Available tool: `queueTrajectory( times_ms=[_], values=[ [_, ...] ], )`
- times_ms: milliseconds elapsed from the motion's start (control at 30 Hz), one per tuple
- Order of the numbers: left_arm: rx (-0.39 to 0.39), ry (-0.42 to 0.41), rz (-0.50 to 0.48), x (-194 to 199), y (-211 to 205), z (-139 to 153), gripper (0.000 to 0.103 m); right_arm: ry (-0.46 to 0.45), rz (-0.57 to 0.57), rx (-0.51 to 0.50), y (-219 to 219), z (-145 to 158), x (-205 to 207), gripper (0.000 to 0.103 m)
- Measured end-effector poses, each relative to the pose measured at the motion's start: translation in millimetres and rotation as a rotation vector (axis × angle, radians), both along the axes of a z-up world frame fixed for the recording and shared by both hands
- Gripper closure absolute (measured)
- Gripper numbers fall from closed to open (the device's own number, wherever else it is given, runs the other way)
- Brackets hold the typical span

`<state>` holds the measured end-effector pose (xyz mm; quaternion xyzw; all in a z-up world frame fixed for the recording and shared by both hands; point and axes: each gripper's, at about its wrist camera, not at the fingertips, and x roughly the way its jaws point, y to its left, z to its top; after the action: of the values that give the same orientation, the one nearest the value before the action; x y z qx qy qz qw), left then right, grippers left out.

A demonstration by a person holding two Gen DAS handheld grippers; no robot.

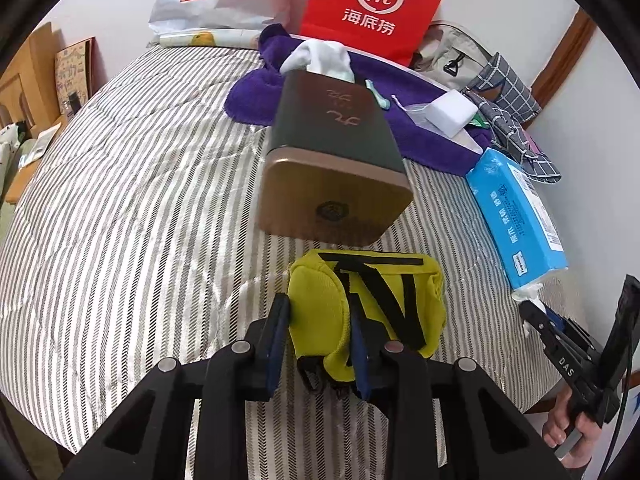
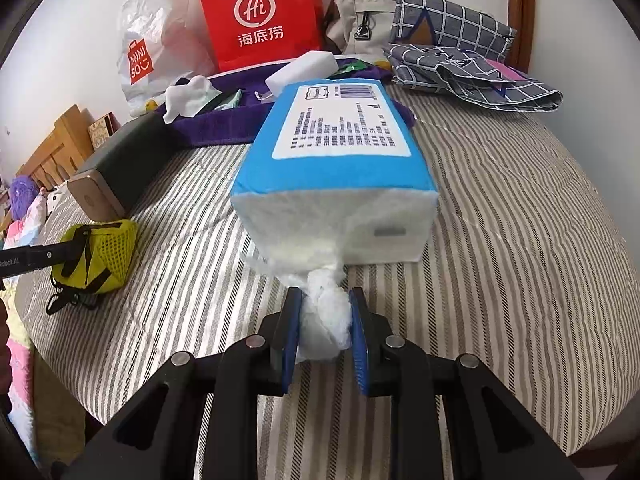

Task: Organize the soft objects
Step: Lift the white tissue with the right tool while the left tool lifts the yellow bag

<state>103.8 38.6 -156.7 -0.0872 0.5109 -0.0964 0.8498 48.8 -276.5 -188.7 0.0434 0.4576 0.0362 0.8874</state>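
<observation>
- The left tool [image 1: 320, 336] is clamped on the near edge of the yellow pouch [image 1: 372, 300], which lies on the bed [image 1: 140, 200] just in front of the dark box [image 1: 336, 160].
- The right tool [image 2: 325, 320] pinches the twisted end of the tissue pack [image 2: 336, 168], right of the box.
- The pack's long axis runs straight away from its tool, toward the purple towel [image 2: 224, 128] behind the box.

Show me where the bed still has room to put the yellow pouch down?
Left of the dark tissue box and yellow pouch, the striped quilt lies bare. It's crowded at the far edge: purple towel, red bag, checked cloth.
</observation>
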Motion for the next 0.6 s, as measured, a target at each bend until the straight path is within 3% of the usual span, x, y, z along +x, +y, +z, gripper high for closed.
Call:
queueTrajectory(
  times_ms=[333,600],
  values=[
    [-0.018,-0.016,0.002,-0.1,6.7,19.0,0.076,0.027,0.013,0.054,3.1,0.9,19.8,0.08],
    [-0.03,-0.044,-0.001,-10.6,10.1,33.4,0.076,0.04,0.037,0.043,7.5,6.5,6.7,0.08]
  ],
)
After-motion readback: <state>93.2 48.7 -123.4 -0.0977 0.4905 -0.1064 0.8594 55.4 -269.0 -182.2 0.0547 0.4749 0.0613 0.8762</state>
